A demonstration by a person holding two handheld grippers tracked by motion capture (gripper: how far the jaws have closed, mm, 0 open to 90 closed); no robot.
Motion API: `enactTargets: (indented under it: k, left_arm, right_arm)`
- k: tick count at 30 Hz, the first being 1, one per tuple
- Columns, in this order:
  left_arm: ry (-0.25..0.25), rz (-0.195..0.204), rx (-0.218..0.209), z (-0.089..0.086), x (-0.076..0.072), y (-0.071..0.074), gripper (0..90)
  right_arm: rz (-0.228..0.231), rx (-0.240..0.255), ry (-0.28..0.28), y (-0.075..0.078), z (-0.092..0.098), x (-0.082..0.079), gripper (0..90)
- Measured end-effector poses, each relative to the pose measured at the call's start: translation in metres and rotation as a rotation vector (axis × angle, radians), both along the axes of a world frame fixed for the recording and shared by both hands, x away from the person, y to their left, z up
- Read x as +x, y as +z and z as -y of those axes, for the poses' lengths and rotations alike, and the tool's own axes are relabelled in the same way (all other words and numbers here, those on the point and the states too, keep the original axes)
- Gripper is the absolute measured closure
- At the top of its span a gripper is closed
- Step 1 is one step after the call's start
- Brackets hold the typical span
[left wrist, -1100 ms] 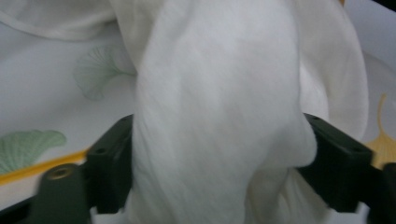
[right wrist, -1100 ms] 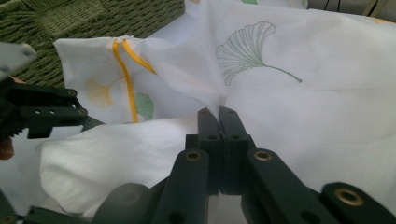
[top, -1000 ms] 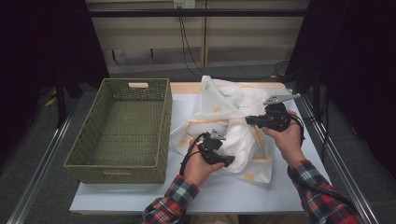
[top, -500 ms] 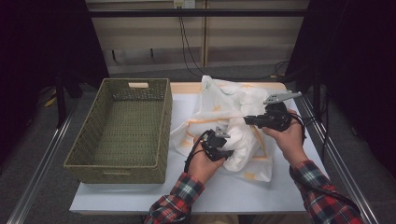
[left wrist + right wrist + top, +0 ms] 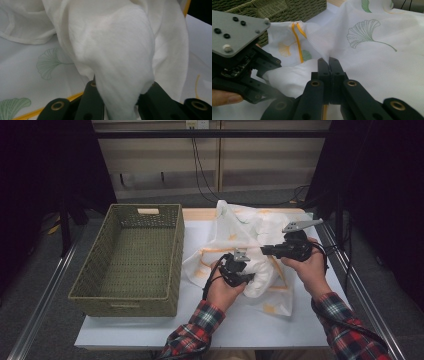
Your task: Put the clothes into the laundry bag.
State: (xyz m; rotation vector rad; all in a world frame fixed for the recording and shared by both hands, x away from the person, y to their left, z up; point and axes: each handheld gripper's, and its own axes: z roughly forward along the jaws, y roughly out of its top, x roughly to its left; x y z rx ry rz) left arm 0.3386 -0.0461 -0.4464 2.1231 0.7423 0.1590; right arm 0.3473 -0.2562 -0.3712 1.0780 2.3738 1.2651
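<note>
Since the earlier pictures the left gripper (image 5: 239, 270) has slid a little toward the middle of the cloth (image 5: 240, 232), and its jaws have just been closing; they now pinch a thick white fold of it, seen bulging between them in the left gripper view. Right gripper (image 5: 272, 251) has kept its place, jaws pressed together on a thin layer of cloth, held above the heap.

Cloth lies bunched on the table (image 5: 150, 332), just right of the basket (image 5: 120, 292), its near-left edge close to the basket wall. Part is lifted between the two grippers; the rest trails flat toward the person.

Handling, as I judge it: light, thin, very soft, no stiffness at all. It will sag and drape from any hold, and a thin pinch may slip. Best taken at the orange-trimmed hem or a corner, two holds well apart, so it can be spread or folded.

Hard to make out: the full outline of the cloth, since folds hide its corners. How many layers the left jaws hold cannot be told. Basket floor looks bare, though its near wall hides a strip. The person's sleeves (image 5: 192, 335) are cut off at the bottom edge.
</note>
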Motion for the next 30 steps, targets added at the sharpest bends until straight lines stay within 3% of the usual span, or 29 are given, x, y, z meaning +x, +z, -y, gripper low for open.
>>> enactTargets:
  k: [2,12,20,26,30]
  left_arm:
    - [0.017,0.007,-0.024,0.003,0.001,-0.001,79.6]
    - [0.041,0.051,-0.052,0.017,0.007,0.003,79.4]
    - [0.057,0.086,-0.091,0.027,0.013,-0.004,77.6]
    - [0.018,0.062,-0.083,0.028,0.011,-0.014,65.7]
    - [0.036,0.071,-0.056,0.023,0.011,-0.016,45.7]
  right_arm:
    - [0.002,0.006,-0.002,0.001,0.0,0.0,89.5]
    - [0.001,0.016,-0.004,0.001,0.003,-0.001,89.5]
    - [-0.002,0.022,-0.005,0.0,0.005,-0.001,89.5]
    - [-0.001,0.016,-0.024,-0.003,0.009,0.001,89.4]
    - [0.004,0.012,-0.051,-0.004,0.013,0.002,89.4]
